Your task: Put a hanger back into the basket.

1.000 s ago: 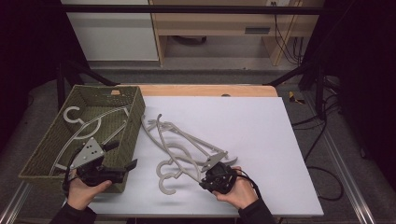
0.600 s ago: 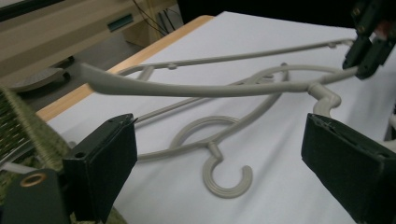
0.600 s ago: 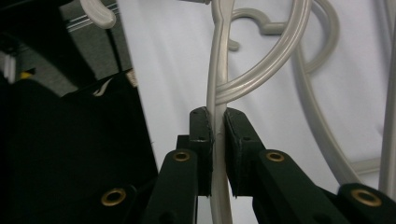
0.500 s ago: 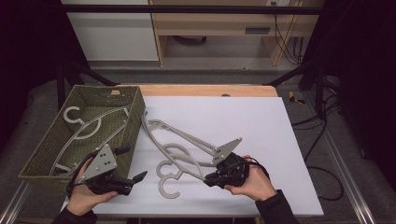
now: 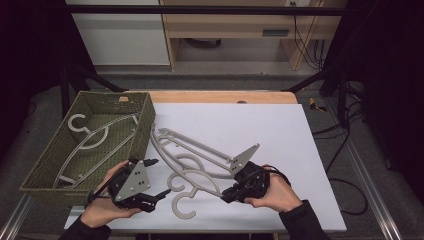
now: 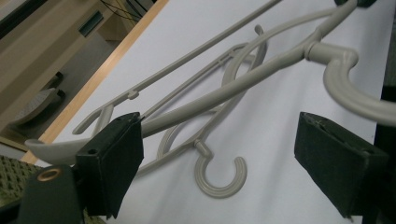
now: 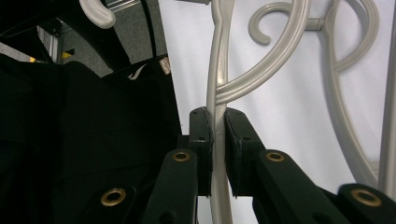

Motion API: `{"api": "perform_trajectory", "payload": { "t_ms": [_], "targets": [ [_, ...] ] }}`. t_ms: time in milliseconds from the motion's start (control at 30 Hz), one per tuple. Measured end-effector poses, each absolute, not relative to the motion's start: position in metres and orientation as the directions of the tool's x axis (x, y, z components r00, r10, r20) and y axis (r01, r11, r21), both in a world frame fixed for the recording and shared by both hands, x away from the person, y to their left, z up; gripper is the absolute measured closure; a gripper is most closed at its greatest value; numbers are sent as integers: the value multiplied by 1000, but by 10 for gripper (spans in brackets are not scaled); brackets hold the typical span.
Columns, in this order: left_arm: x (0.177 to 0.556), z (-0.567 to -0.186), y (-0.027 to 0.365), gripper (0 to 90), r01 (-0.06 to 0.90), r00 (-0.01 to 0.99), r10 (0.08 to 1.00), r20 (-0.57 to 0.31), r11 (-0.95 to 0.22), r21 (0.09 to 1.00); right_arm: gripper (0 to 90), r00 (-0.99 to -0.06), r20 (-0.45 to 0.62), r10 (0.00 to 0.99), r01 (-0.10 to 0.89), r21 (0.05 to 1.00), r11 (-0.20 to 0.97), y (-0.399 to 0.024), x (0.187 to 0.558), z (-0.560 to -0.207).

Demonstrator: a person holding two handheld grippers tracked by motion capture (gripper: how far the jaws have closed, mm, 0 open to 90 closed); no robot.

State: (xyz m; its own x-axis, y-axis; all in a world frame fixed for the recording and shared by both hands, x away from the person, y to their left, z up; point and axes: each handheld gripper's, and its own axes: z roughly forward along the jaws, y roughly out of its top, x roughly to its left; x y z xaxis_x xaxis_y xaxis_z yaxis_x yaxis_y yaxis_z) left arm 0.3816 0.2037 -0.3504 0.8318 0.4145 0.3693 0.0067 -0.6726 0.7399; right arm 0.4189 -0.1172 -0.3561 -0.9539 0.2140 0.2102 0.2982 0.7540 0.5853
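On white tabletop, grey hanger was clamped by right gripper; left gripper, jaws just narrowing yet spread and empty, best closed squarely on hanger's free arm.

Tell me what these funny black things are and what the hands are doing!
A person holds a black two-jaw claw tool in each hand. One picture looks down from above the white table; the other two come from cameras riding on each claw. Grey plastic coat hangers lie on the table, and more lie inside the green woven basket. The right claw is shut on a grey plastic hanger, lifting one end of it. The left claw is open, its jaws just closing a little, with that hanger's arm beside one jaw pad.
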Motion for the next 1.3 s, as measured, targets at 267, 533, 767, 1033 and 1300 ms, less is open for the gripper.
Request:
{"api": "perform_trajectory", "payload": {
  "t_ms": [267,533,767,1033,1300],
  "targets": [
    [387,-353,184,213,-80,823,310,475,-766,638,821,-957,226,184,284,580,764,-119,417,-356],
    [388,-362,172,325,-147,813,222,539,-816,559,821,-952,252,172,289,570,769,-119,417,-359],
    [385,-373,167,527,-205,796,182,577,-817,540,821,-946,283,161,298,554,778,-119,417,-360],
    [382,-377,165,635,-274,759,81,646,-860,430,820,-941,308,139,295,549,782,-116,417,-362],
    [378,-383,164,687,-314,748,24,663,-868,386,818,-940,315,130,290,540,790,-116,418,-362]
  ]
}}
